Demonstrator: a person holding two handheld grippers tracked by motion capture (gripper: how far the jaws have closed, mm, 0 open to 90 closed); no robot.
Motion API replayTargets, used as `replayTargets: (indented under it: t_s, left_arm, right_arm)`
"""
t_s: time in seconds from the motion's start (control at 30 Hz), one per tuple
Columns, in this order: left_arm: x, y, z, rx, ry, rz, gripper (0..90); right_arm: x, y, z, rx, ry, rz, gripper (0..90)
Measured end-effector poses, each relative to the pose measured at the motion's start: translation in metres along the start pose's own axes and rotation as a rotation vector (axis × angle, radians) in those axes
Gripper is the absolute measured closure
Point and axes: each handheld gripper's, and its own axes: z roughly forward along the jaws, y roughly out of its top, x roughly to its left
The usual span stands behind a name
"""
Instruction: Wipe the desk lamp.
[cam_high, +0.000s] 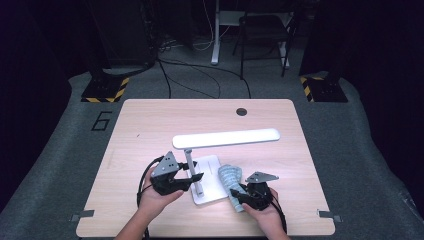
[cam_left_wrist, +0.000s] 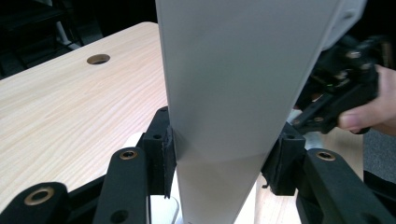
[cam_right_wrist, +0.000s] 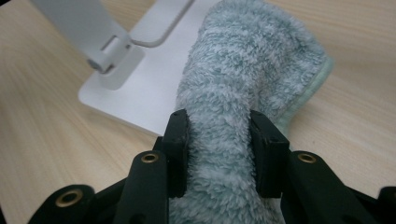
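Observation:
A white desk lamp stands at the table's near middle, its long head (cam_high: 225, 138) level over its flat base (cam_high: 209, 180). My left gripper (cam_high: 196, 179) is shut on the lamp's upright stem (cam_high: 191, 165); in the left gripper view both pads press the stem's (cam_left_wrist: 233, 93) sides, with the left gripper (cam_left_wrist: 224, 158) low on it. A fluffy blue-grey cloth (cam_high: 229, 176) lies against the base's right edge. My right gripper (cam_high: 239, 196) is shut on the cloth's near end. The right gripper view has the right gripper (cam_right_wrist: 222, 140) squeezing the cloth (cam_right_wrist: 247, 70), which overlaps the lamp base (cam_right_wrist: 144, 88).
A round cable hole (cam_high: 241, 111) sits near the table's far edge. Beyond the table are a dark chair (cam_high: 265, 30), floor cables and two stands with yellow-black striped feet (cam_high: 105, 90). The left gripper view also catches the other hand's gripper (cam_left_wrist: 341, 88) at right.

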Motion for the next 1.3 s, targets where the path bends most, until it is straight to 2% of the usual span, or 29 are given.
replayTargets:
  t_s: [0.03, 0.13, 0.17, 0.23, 0.3, 0.37, 0.47, 0.5, 0.53, 0.57, 0.63, 0.73, 0.83, 1.0, 1.1, 1.17, 1.23, 1.3]
  left_arm:
    - [0.001, 0.001, 0.000, 0.011, -0.008, 0.001, 53.0]
    - [0.003, 0.001, 0.001, 0.002, -0.004, -0.003, 53.0]
    - [0.004, 0.001, 0.001, 0.009, -0.009, -0.003, 53.0]
    - [0.004, 0.001, 0.001, 0.007, -0.009, -0.002, 52.9]
    - [0.004, 0.001, 0.001, 0.006, -0.009, -0.005, 52.9]
    - [0.003, 0.000, 0.001, 0.001, -0.001, -0.013, 52.8]
    - [0.004, 0.000, 0.001, -0.001, -0.004, -0.016, 52.6]
    - [0.003, 0.000, 0.001, -0.001, -0.004, -0.017, 52.6]
    - [0.003, 0.000, 0.001, 0.000, -0.004, -0.017, 52.6]
    - [0.003, 0.000, 0.001, 0.000, -0.004, -0.019, 52.6]
    - [0.003, 0.000, 0.001, 0.000, -0.004, -0.022, 52.5]
    - [0.003, 0.000, 0.001, -0.003, -0.006, -0.030, 52.4]
    - [0.004, 0.000, 0.001, 0.006, -0.016, -0.036, 52.2]
    - [0.004, 0.000, 0.001, 0.002, -0.016, -0.035, 52.2]
    - [0.006, -0.001, 0.000, -0.004, -0.017, -0.046, 52.2]
    - [0.007, -0.002, 0.000, -0.011, -0.018, -0.045, 52.2]
    - [0.006, -0.002, 0.000, -0.005, -0.015, -0.045, 52.2]
    - [0.007, -0.002, 0.000, -0.007, -0.018, -0.049, 52.2]
  right_arm:
    - [0.003, 0.000, -0.001, -0.009, 0.006, -0.016, 63.3]
    - [0.010, 0.000, 0.001, 0.002, 0.009, -0.064, 63.1]
    - [0.013, 0.000, 0.003, 0.002, 0.020, -0.066, 63.1]
    - [0.021, 0.000, 0.007, 0.016, 0.039, -0.107, 62.5]
    - [0.027, 0.001, 0.010, 0.030, 0.038, -0.124, 58.0]
    - [0.034, 0.004, 0.014, 0.044, 0.032, -0.137, 49.8]
    - [0.037, 0.008, 0.015, 0.007, 0.010, -0.165, 45.1]
    - [0.038, 0.010, 0.014, 0.006, 0.012, -0.152, 46.8]
    - [0.037, 0.012, 0.014, -0.006, 0.015, -0.168, 52.7]
    - [0.038, 0.012, 0.013, 0.004, 0.012, -0.169, 58.8]
    - [0.040, 0.012, 0.014, 0.036, 0.030, -0.168, 63.3]
    - [0.045, 0.010, 0.017, 0.042, 0.059, -0.197, 65.0]
    - [0.056, 0.010, 0.022, 0.050, 0.095, -0.205, 65.9]
    - [0.073, 0.013, 0.034, 0.039, 0.115, -0.217, 65.6]
    - [0.079, 0.013, 0.038, 0.033, 0.110, -0.217, 66.1]
    - [0.081, 0.012, 0.040, 0.022, 0.099, -0.237, 66.6]
    - [0.083, 0.010, 0.040, 0.014, 0.065, -0.286, 66.2]
    - [0.088, 0.007, 0.040, 0.006, 0.004, -0.343, 66.1]
